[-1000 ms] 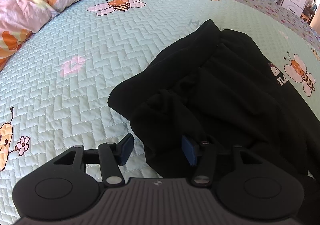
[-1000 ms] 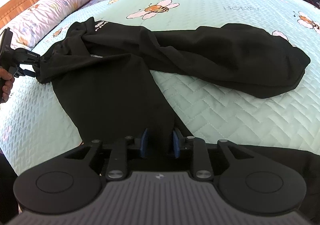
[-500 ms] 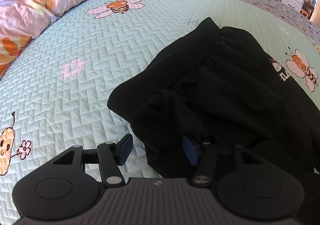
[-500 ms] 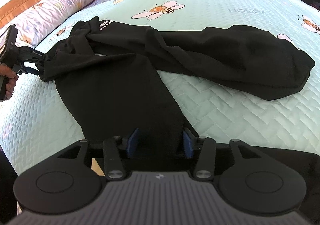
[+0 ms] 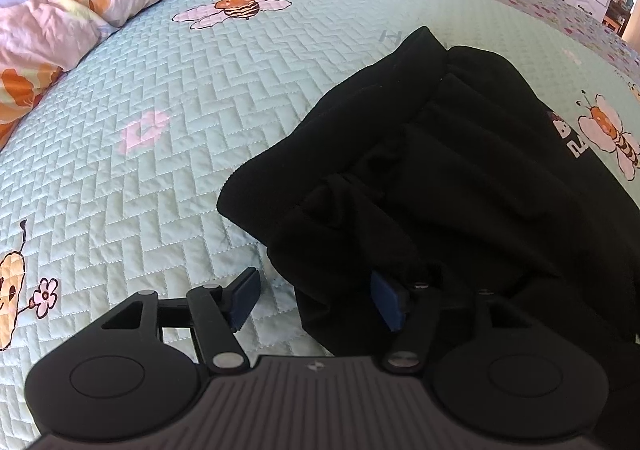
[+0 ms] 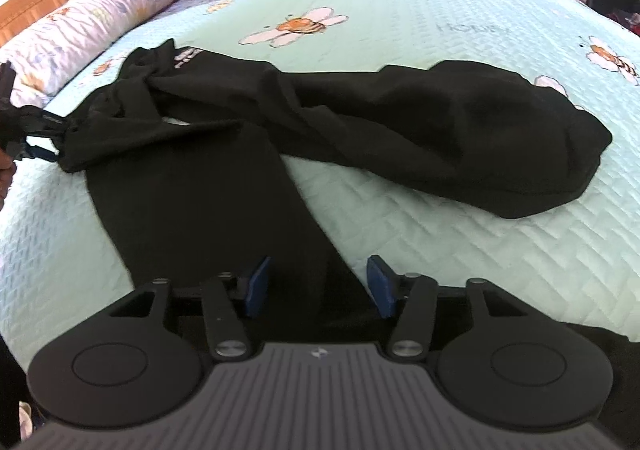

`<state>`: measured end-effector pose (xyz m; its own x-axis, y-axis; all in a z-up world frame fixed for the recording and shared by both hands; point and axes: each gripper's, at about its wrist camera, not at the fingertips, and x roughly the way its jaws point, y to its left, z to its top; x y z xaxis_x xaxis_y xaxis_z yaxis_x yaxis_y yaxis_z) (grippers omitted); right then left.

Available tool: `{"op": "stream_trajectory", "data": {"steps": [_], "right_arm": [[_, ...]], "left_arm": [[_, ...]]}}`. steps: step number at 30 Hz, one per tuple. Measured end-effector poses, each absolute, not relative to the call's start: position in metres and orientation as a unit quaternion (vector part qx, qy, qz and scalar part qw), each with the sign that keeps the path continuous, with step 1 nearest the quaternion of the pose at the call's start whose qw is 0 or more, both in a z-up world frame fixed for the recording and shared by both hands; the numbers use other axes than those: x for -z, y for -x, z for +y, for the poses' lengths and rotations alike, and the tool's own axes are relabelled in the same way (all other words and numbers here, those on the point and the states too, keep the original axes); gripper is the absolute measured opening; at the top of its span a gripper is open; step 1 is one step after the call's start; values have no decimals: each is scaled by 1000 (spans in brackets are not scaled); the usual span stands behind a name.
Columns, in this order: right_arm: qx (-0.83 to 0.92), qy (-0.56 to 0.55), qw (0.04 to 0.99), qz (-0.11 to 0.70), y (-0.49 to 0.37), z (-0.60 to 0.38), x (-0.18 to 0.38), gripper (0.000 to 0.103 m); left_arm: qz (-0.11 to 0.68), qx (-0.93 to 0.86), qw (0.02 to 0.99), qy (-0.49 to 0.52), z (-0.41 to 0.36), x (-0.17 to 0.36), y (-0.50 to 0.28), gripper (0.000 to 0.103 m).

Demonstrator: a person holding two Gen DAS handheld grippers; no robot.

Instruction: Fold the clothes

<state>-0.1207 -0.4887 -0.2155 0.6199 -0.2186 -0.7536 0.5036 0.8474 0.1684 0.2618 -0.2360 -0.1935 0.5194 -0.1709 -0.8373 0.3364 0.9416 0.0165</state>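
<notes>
Both opening: left gripper [image 5: 316, 296] astride trousers [image 5: 460, 186] edge, right gripper [image 6: 318, 284] straddling leg, seemingly unpinched; bare quilt [image 5: 160, 170] leftward.

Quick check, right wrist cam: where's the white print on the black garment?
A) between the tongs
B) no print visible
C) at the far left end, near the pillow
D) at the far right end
C: the white print sits on the black garment at its far left end, close to the pillow.
</notes>
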Motion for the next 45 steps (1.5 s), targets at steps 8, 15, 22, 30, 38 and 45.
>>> {"op": "stream_trajectory", "data": {"steps": [8,15,22,30,38,45], "right_arm": [[212,-175,883,380,118,-489,219,22],[184,-118,913,344,126,-466,183,5],[103,76,938,321,153,-374,138,5],[13,127,902,411,182,-303,179,10],[172,-135,924,312,225,-386,137,73],[336,-285,835,330,257,-471,161,73]], "left_arm": [[469,149,866,-84,-236,197,-266,68],[459,215,862,-21,-219,181,-264,19],[433,260,863,-15,-193,151,-249,8],[458,275,845,-27,-161,156,-229,11],[480,262,837,7,-154,169,-231,48],[483,274,832,7,-168,167,-224,54]]}}
